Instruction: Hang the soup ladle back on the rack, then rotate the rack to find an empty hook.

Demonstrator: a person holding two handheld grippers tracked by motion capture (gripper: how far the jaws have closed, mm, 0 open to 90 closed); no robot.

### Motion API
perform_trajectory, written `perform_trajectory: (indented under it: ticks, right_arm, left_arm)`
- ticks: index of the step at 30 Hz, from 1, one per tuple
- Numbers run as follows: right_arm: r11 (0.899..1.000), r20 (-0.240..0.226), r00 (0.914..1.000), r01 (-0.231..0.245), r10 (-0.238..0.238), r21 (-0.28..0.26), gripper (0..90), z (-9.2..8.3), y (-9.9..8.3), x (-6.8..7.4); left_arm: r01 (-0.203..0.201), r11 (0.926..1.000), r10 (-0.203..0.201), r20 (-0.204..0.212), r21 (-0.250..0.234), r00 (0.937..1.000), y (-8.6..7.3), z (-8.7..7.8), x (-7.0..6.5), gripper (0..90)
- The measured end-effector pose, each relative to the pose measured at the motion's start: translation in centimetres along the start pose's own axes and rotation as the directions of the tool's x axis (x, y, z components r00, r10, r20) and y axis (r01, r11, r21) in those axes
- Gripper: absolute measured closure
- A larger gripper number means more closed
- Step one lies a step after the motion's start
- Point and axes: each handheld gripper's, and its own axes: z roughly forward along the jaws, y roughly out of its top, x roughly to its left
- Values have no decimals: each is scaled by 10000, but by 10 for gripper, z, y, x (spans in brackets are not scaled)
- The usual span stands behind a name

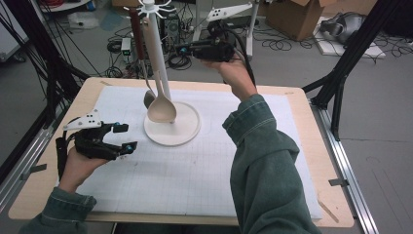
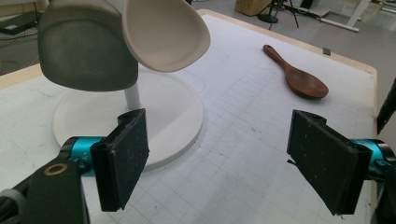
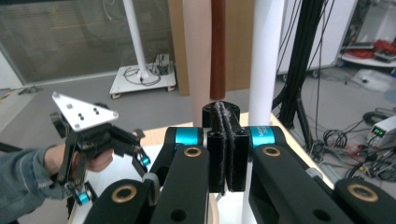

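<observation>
Black padded jaws of the right gripper (image 3: pixel 226 149) are pressed flat together, empty, just below the dark wooden handle (image 3: pixel 217 51) hanging beside the white rack pole (image 3: pixel 266 60). Near the desk's left edge, the left gripper (image 1: pixel 122 137) stands open, its view showing a brown wooden spoon (image 2: pixel 299 74) lying flat.

— Can you read any writing, label or number here?
— No. Your right gripper (image 3: pixel 226 154) has small print on its blue collar, but it's too blurred to read.
</observation>
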Motion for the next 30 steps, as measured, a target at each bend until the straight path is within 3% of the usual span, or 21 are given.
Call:
perform_trajectory:
  ticks: [5,13,30]
  right_arm:
    - [9999,221,9996,169,-169,-10,897,-5,16,-2]
    - [9984,211,9993,306,-296,-486,897,-7,38,-3]
    - [9971,250,9985,507,-493,-571,897,5,58,1]
  left_arm:
    - [0,10000,0,1,-14,10000,0,-1,1,210]
    - [7,10000,-7,-50,-88,10000,1,-4,0,210]
    - [-39,9999,39,-21,-159,10000,3,-5,-1,210]
